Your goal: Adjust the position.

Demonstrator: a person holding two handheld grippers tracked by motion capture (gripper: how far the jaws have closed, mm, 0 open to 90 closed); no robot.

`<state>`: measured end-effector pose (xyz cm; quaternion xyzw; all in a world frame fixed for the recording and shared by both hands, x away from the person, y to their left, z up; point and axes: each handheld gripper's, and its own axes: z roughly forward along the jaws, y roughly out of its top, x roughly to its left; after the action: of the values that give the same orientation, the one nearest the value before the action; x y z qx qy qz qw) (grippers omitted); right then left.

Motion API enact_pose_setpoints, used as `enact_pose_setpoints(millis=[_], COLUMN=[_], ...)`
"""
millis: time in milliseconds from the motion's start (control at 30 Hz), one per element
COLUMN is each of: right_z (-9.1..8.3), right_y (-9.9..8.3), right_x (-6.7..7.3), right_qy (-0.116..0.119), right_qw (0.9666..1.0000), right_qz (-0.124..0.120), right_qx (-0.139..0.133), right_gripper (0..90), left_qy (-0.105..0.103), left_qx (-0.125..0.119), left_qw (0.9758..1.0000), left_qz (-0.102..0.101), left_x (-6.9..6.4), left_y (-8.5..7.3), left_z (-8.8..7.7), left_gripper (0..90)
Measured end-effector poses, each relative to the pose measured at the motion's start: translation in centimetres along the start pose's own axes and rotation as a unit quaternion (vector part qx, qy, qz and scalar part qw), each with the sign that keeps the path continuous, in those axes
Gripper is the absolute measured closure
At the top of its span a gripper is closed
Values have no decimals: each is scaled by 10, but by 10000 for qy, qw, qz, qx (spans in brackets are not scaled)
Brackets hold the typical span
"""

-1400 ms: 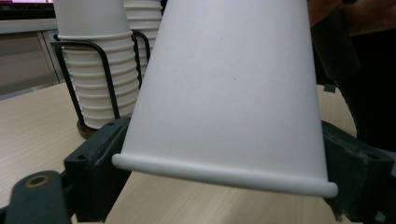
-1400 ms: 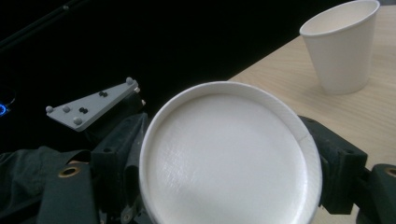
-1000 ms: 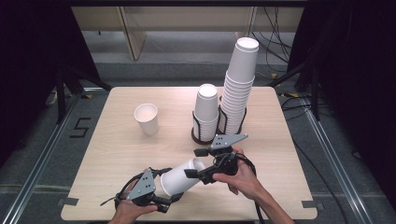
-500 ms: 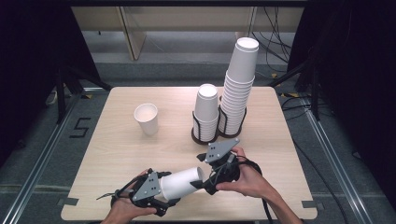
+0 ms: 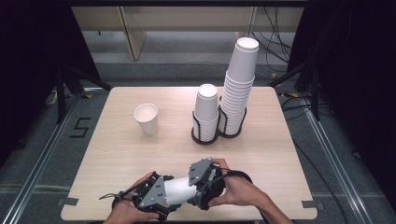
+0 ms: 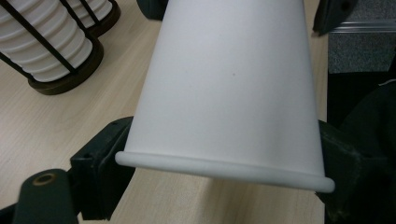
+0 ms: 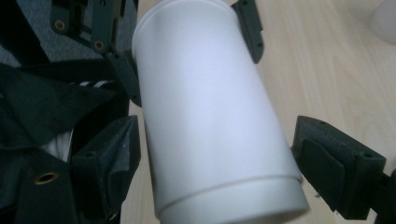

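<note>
High view: near the front edge of the table, both hands meet around one white paper cup lying on its side between the two grippers.
Left gripper: its jaws are pressed on the cup's rim end, one on each side, as the left gripper view shows.
Right gripper: its jaws straddle the cup's bottom end, spread, with a gap showing on the right side in the right gripper view.
Lone cup: upright, open end up, on the left half of the table.
Short stack: upside-down cups in a black wire holder.
Tall stack: just beside it, touching holders.
</note>
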<state>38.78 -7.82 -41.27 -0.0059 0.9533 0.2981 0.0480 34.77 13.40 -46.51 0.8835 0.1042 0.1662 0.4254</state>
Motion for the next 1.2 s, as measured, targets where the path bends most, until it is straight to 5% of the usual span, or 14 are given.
enact_pose_setpoints(millis=[367,500,567,633,733,867,967,1133,1200], right_z=[13,12,10,9,5,-4,-6,-3,-3], right_y=[-2,-5,-6,-9,-17,-23,-24,-25,-25], right_x=[3,2,-1,-4,-12,-16,-16,-16,-17], right_qy=[-21,100,165,263,613,659,776,797,728], right_qw=[9974,9972,9969,9979,9974,9961,9945,9941,9949], right_qz=[-455,-497,-640,-555,-318,-182,-55,23,49], right_qx=[555,548,433,207,-198,-559,-700,-737,-694], right_gripper=[226,239,235,232,230,230,228,233,225], left_qy=[-174,-246,-278,-338,-380,-418,-389,-395,-479], left_qx=[174,-57,-398,-861,-1486,-1952,-2058,-1997,-2100], left_qw=[9993,9997,9988,9956,9870,9777,9755,9775,9742], left_qz=[275,70,-21,-174,-473,-647,-670,-559,-670], left_x=[-2,-2,0,3,6,7,8,10,10], left_y=[1,-1,-6,-10,-15,-15,-14,-13,-12], left_z=[-1,1,2,0,-1,-2,-4,-8,-8], left_gripper=[151,135,110,93,78,72,73,114,133])
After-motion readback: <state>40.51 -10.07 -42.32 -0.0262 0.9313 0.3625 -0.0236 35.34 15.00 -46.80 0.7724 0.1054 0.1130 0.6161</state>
